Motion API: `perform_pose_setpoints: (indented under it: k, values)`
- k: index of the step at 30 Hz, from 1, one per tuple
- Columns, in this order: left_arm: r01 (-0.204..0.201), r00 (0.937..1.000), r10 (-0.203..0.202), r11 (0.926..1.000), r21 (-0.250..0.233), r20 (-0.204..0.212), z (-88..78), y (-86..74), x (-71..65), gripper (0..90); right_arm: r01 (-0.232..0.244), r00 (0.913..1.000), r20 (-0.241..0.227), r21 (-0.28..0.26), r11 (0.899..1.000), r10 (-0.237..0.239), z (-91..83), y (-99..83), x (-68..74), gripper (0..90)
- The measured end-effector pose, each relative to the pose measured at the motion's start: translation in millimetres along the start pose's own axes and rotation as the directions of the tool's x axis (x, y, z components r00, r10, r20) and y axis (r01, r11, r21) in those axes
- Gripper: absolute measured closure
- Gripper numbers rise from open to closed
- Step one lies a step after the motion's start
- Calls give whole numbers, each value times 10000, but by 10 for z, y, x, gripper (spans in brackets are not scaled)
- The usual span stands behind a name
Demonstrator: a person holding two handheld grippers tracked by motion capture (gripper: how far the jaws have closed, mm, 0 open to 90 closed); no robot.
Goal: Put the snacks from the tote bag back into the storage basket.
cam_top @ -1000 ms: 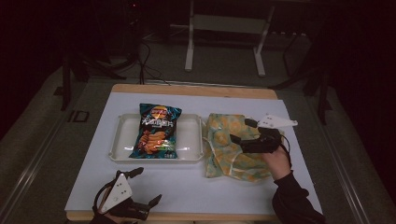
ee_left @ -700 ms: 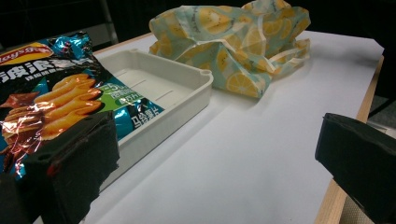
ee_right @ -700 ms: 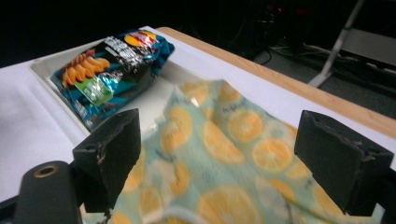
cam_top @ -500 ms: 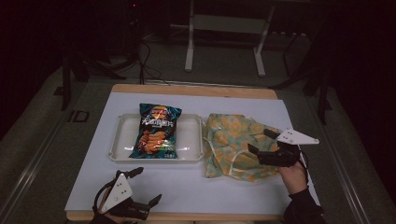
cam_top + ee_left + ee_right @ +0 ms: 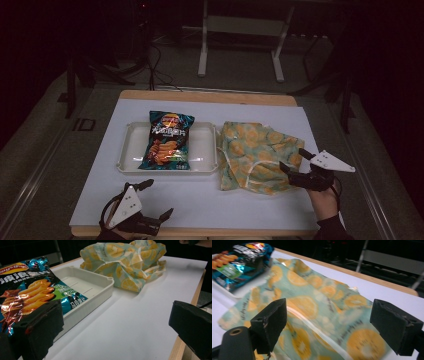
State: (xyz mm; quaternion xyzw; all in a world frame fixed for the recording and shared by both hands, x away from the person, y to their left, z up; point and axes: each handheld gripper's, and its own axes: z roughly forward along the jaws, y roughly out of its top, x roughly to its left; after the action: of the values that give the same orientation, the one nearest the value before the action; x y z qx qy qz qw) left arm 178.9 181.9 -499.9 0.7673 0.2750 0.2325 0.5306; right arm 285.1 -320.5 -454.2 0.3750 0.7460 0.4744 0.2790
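The right gripper (image 5: 296, 167), jaws wide and empty, hung at the lemon-printed cloth bag's (image 5: 255, 152) four o'clock edge; nothing was gripped yet. The left gripper (image 5: 150, 200) idled, jaws wide and empty. The crisp packet (image 5: 167, 141) lay in the white tray (image 5: 200, 150).

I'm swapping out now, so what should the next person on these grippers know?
Right gripper: open, at the near right edge of the lemon-print bag, holding nothing.
Left gripper: open, idle at the table's near left edge.
Chip bag lies in the white tray, left of the lemon-print bag, which lies flat and crumpled on the white table.
Done: nothing gripped yet.
Left: probably grip the lemon-print bag and go on from there.
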Motion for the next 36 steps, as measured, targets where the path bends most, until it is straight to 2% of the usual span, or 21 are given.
perform_pose_setpoints:
  k: [4,5,8,11,16,18,20,22,23,24,25,26,27,31,36]
  values:
    - [15,10000,-15,10000,8,10,1,0,-1,1,-50,9995,310,-38,10000,52,-45,-66,-17,138]
    - [11,10000,-11,10000,10,13,1,0,-2,1,-180,9985,513,-261,9995,194,-85,-112,-43,138]
    - [5,10000,-5,10000,2,26,-1,0,-2,1,-235,9977,635,-325,9992,256,-114,-141,-65,138]
    - [0,10000,0,10000,-1,28,-2,0,-1,1,-191,9939,1080,-367,9991,230,-172,-221,-89,137]
    - [12,10000,-12,10000,-19,54,0,1,-6,1,-210,9882,1508,-426,9989,272,-224,-293,-110,137]
    - [16,10000,-16,10000,-36,51,-1,1,-5,1,-255,9875,1543,-493,9985,328,-236,-306,-108,137]
    - [4,10000,-4,10000,-30,41,-2,2,-2,1,-279,9825,1819,-667,9974,397,-268,-355,-96,132]
    - [19,10000,-19,10000,-24,36,-2,2,0,1,-280,9812,1884,-697,9972,407,-276,-370,-92,128]
    - [17,10000,-17,10000,-30,49,0,1,-4,1,-335,9757,2129,-867,9957,513,-298,-399,-87,125]
    - [17,10000,-17,10000,-30,49,0,1,-4,1,-335,9757,2129,-867,9957,513,-298,-399,-87,125]
    - [11,10000,-11,10000,-29,54,0,1,-5,1,-352,9688,2408,-1010,9943,588,-318,-424,-75,124]
    - [13,10000,-13,10000,-33,53,-1,1,-5,1,-352,9688,2408,-1010,9943,588,-318,-424,-75,124]
    - [11,10000,-10,10000,-24,41,-2,2,-1,1,-228,9622,2684,-890,9958,460,-313,-449,-61,111]
    - [8,10000,-8,10000,-10,45,-3,1,3,1,-357,9622,2675,-643,9973,517,-260,-500,-52,111]
    - [-7,10000,7,10000,-20,67,-9,2,2,1,-320,9641,2613,-599,9977,466,-214,-527,-45,111]
